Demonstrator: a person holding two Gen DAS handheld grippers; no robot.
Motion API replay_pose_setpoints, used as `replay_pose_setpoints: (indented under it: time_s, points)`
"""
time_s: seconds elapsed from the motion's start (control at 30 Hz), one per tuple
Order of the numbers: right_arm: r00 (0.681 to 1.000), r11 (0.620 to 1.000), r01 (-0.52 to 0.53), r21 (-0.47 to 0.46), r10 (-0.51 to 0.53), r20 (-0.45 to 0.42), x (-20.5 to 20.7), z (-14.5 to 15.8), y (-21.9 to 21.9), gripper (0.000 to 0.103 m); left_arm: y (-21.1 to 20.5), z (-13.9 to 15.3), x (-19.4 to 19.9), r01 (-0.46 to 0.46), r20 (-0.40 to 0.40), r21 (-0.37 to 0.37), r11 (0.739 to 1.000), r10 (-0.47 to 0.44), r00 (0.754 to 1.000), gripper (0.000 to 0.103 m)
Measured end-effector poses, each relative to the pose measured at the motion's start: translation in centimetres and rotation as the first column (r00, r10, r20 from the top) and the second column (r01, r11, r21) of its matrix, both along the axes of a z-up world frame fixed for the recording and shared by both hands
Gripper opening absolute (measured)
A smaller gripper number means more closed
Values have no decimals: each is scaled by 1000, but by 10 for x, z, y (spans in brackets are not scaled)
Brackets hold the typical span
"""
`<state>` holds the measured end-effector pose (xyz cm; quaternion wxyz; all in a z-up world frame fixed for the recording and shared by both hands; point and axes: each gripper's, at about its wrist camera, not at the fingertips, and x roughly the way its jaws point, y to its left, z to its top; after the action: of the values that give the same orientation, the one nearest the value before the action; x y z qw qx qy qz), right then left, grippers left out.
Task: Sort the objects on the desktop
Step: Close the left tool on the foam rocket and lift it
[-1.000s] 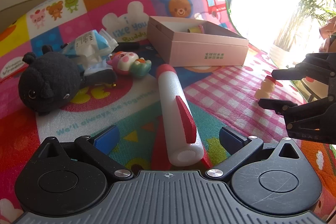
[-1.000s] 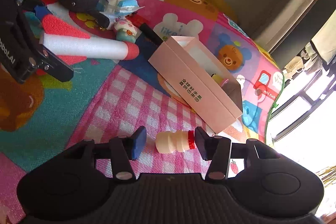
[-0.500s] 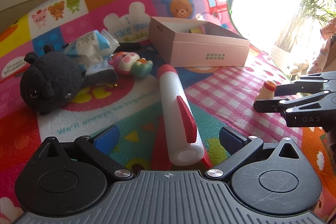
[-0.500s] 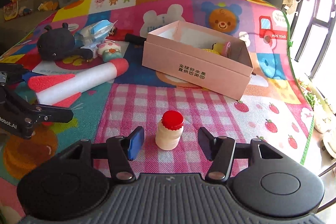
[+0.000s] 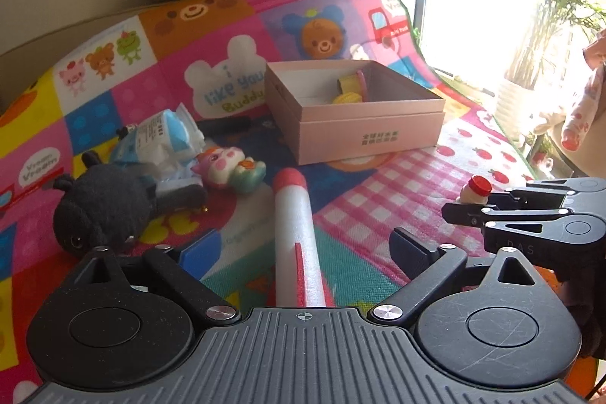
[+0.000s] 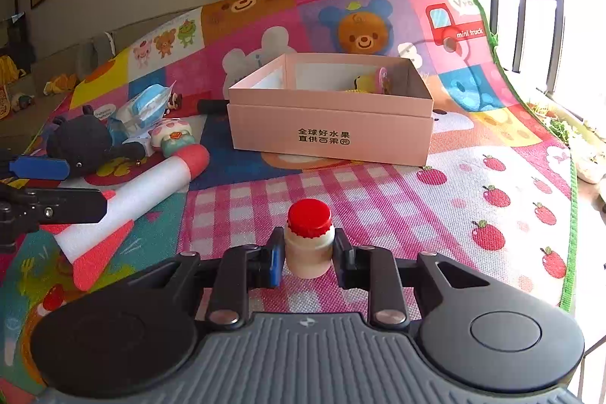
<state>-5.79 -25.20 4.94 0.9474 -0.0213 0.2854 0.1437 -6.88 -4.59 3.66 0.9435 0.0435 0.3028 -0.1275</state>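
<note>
My right gripper [image 6: 307,256] is shut on a small white bottle with a red cap [image 6: 308,237], upright over the pink checked part of the mat; the bottle also shows in the left wrist view [image 5: 475,190]. My left gripper [image 5: 303,248] is open, its jaws on either side of the tail of a white foam rocket with red nose and fins [image 5: 297,237] lying on the mat. A pink open box [image 6: 329,116] with a yellow toy inside stands beyond, also in the left wrist view [image 5: 363,131].
A black plush toy [image 5: 102,211], a blue-white wipes pack [image 5: 159,139], a small pink-green figure [image 5: 231,169] and a black stick [image 5: 223,124] lie left of the box. The mat's green edge [image 6: 568,214] drops off at the right. A person stands at far right [image 5: 583,124].
My right gripper has closed its jaws on the bottle. The left gripper has moved forward along the rocket, still open.
</note>
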Motion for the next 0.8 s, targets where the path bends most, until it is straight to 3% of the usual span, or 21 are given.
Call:
replay_pose_setpoints:
  time_s: [0.07,0.27,0.43,0.5,0.8]
  points:
    - [1000,1000,4,6,-4,15,-2,1,-1,25,-7,-7,6,6,-41,23,1000,-5,999,67]
    - [1000,1000,-1,2,1,19,-3,2,0,25,-8,-19,12,-29,-79,51,998,33,996,67]
    - [1000,1000,-8,0,8,-8,0,0,0,25,-4,-23,15,-40,-107,37,999,44,993,51]
    - [1000,1000,-17,-8,16,-20,2,-1,2,25,-5,-25,14,-36,-112,39,999,40,993,40]
    - [997,997,-56,-61,52,-52,-17,8,5,25,-4,-8,-19,27,-48,75,997,-24,999,37]
